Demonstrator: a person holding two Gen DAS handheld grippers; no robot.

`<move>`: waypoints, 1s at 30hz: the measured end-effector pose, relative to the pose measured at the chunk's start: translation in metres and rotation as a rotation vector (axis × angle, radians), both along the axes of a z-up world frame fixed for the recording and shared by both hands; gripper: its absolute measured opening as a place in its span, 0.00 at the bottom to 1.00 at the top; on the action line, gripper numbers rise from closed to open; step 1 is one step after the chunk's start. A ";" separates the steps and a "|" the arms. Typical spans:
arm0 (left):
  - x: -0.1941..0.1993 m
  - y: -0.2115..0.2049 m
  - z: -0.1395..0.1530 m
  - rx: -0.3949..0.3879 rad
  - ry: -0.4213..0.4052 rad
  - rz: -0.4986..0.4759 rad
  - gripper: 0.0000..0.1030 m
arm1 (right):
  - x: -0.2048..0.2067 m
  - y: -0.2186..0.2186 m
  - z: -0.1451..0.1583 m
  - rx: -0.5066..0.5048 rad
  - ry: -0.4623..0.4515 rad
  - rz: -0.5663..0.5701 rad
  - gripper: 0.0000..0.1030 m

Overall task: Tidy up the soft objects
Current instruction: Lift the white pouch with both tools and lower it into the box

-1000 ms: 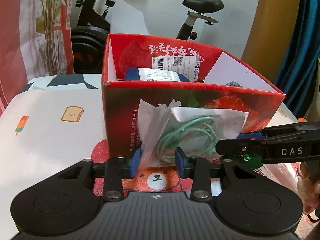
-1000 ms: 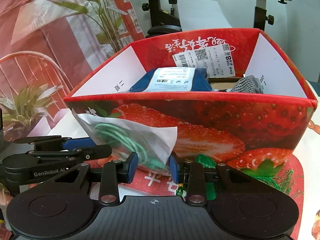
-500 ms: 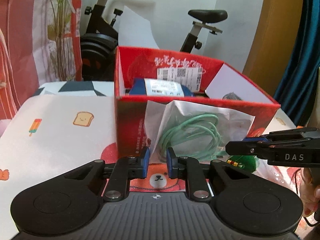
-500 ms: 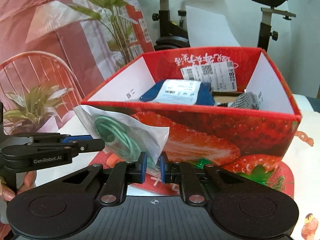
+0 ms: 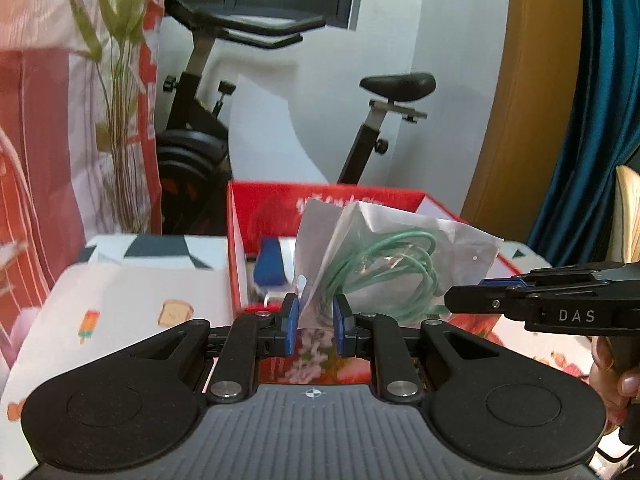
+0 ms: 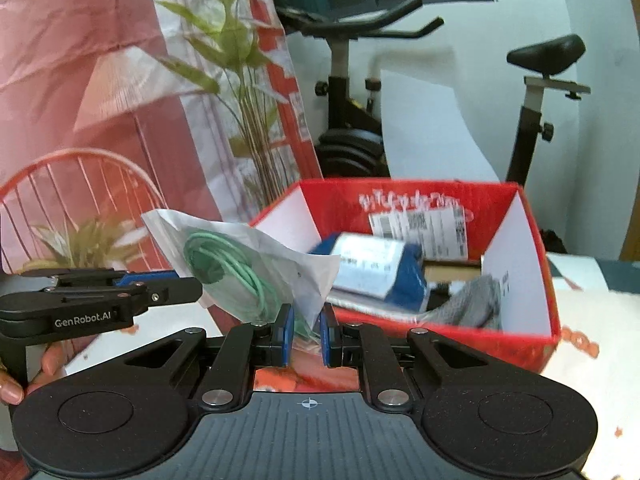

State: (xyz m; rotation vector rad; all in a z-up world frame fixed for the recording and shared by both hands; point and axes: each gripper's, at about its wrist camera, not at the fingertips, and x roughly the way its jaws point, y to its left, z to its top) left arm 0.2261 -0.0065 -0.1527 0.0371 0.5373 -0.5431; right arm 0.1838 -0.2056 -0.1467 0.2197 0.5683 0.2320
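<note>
A clear plastic bag with a coiled green cable (image 5: pixel 384 264) (image 6: pixel 248 264) hangs between both grippers, level with the near rim of the red strawberry box (image 5: pixel 240 248) (image 6: pixel 536 264). My left gripper (image 5: pixel 314 322) is shut on the bag's left corner. My right gripper (image 6: pixel 306 332) is shut on its right corner and also shows in the left wrist view (image 5: pixel 520 300). Inside the box lie a blue package with a white label (image 6: pixel 380 272) and a grey knitted item (image 6: pixel 476 304).
The box stands on a table with a patterned white cloth (image 5: pixel 120 312). An exercise bike (image 5: pixel 208 120) and a red plant-print curtain (image 5: pixel 60 120) stand behind. A blue curtain (image 5: pixel 600 120) hangs at the right.
Both grippers have risen with the bag, from in front of the box's front wall up to its rim. The views now look down into the box.
</note>
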 end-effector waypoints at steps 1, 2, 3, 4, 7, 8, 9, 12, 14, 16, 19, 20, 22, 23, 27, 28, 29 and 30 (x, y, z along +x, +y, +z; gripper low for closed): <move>0.003 0.000 0.004 -0.005 -0.001 0.000 0.19 | 0.002 -0.001 0.004 0.005 -0.007 0.002 0.12; 0.006 -0.001 0.007 -0.006 0.000 0.000 0.19 | 0.005 -0.003 0.009 0.011 -0.012 0.002 0.12; 0.010 -0.002 0.011 -0.007 -0.004 -0.003 0.19 | 0.009 -0.005 0.014 0.016 -0.015 0.000 0.12; 0.013 -0.004 0.015 -0.006 -0.014 -0.004 0.19 | 0.013 -0.007 0.019 0.022 -0.018 -0.001 0.12; 0.021 -0.008 0.023 -0.013 -0.024 -0.006 0.19 | 0.025 -0.013 0.032 0.036 -0.042 -0.008 0.12; 0.025 -0.009 0.023 -0.018 -0.017 -0.005 0.19 | 0.030 -0.015 0.035 0.033 -0.048 -0.010 0.12; 0.029 -0.010 0.022 -0.024 -0.007 -0.005 0.19 | 0.033 -0.016 0.037 0.029 -0.050 -0.012 0.13; 0.041 -0.014 0.016 -0.021 0.036 -0.007 0.19 | 0.046 -0.020 0.034 0.030 -0.032 -0.020 0.13; 0.048 -0.017 0.011 -0.012 0.063 -0.009 0.19 | 0.053 -0.023 0.028 0.041 -0.009 -0.026 0.13; 0.054 -0.018 0.006 -0.005 0.093 -0.010 0.19 | 0.061 -0.026 0.019 0.066 0.030 -0.040 0.13; 0.064 -0.022 -0.002 0.022 0.156 -0.007 0.19 | 0.075 -0.038 0.002 0.169 0.130 -0.075 0.13; 0.067 -0.024 -0.005 0.035 0.175 -0.008 0.19 | 0.080 -0.040 -0.003 0.186 0.161 -0.086 0.13; 0.070 -0.029 -0.009 0.038 0.208 -0.039 0.19 | 0.086 -0.041 -0.010 0.182 0.196 -0.091 0.13; 0.071 -0.030 -0.011 0.028 0.227 -0.057 0.19 | 0.089 -0.041 -0.013 0.185 0.207 -0.081 0.13; 0.072 -0.045 -0.017 0.058 0.244 -0.076 0.19 | 0.100 -0.033 -0.022 0.174 0.248 -0.079 0.13; 0.073 -0.046 -0.018 0.062 0.245 -0.068 0.19 | 0.103 -0.032 -0.024 0.166 0.260 -0.084 0.12; 0.075 -0.046 -0.019 0.060 0.248 -0.058 0.19 | 0.105 -0.031 -0.027 0.160 0.273 -0.089 0.12; 0.075 -0.045 -0.019 0.056 0.247 -0.045 0.19 | 0.108 -0.030 -0.030 0.155 0.288 -0.096 0.12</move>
